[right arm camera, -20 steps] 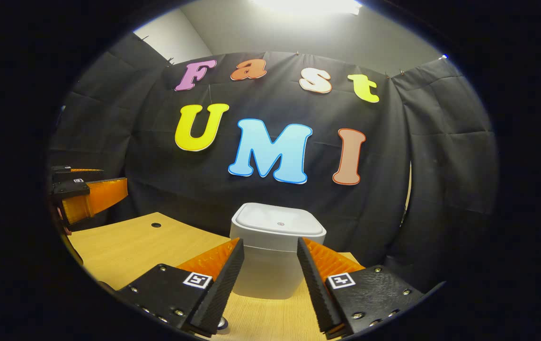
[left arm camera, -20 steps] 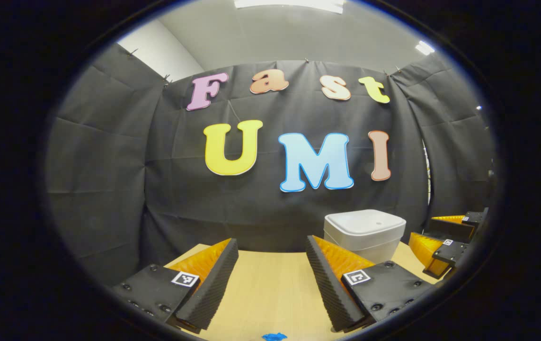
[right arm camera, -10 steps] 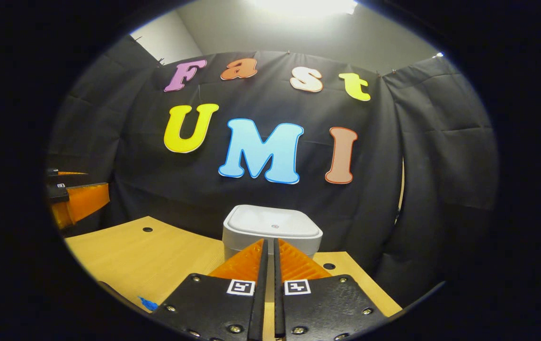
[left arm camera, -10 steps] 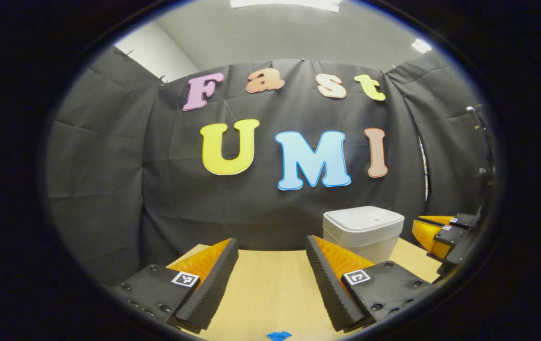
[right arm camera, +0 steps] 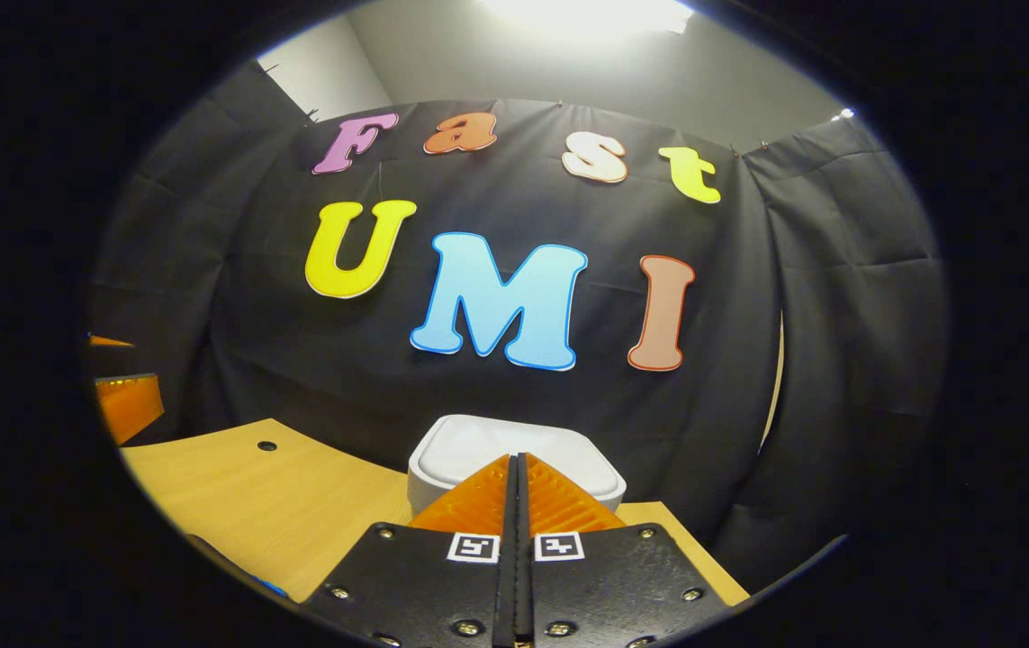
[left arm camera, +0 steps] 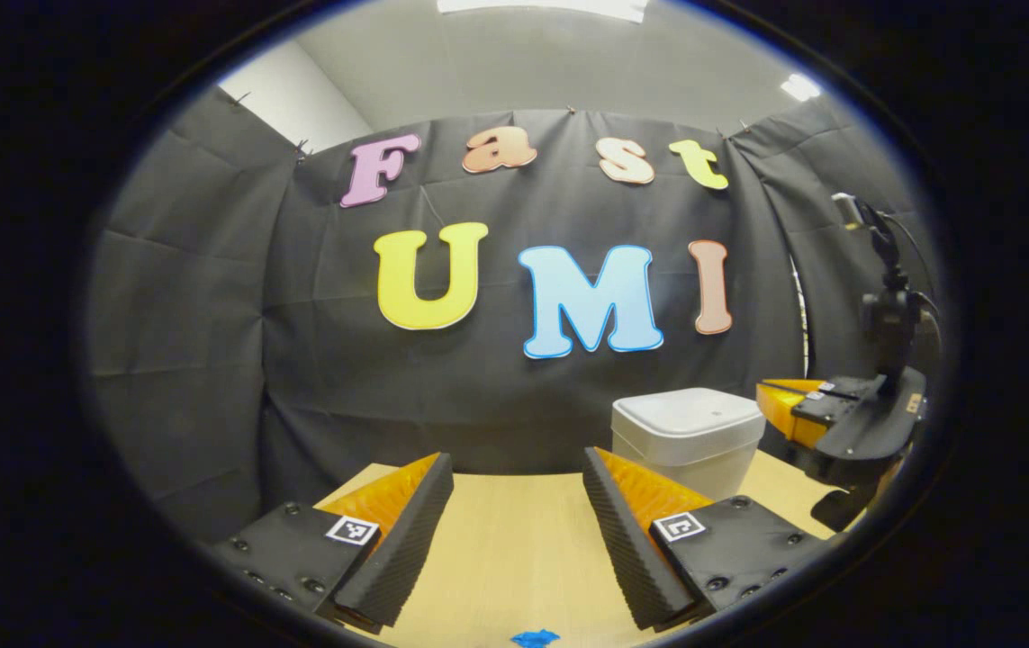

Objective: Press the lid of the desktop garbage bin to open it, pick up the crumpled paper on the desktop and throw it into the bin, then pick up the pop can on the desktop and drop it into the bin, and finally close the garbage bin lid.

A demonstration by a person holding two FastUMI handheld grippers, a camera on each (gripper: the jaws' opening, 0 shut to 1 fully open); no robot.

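Right gripper: fingers are pressing flat against each other, nothing between them. Tips are sitting in front of the bin, at about lid height, aimed at the middle of the lid. Whether the tips are touching the lid or hovering just short of it cannot be told from the right gripper view; the fingers are covering the contact spot.

In the left gripper view the right gripper is showing at the far right, just beside the bin's right edge and level with its top. Contact cannot be confirmed there either.

Bin: white, squarish, rounded corners. It is standing upright on the table near the far edge, close to the black cloth wall. Lid is lying flat and closed.

Left gripper: fingers are standing wide apart, holding nothing, hanging low over bare tabletop. The bin is sitting behind and to the right of its right finger. In the right gripper view, a finger of the left gripper is showing at the left edge, well apart from the bin.

A small blue mark is lying on the table at the bottom of the left gripper view. A round hole is showing in the tabletop to the left of the bin.
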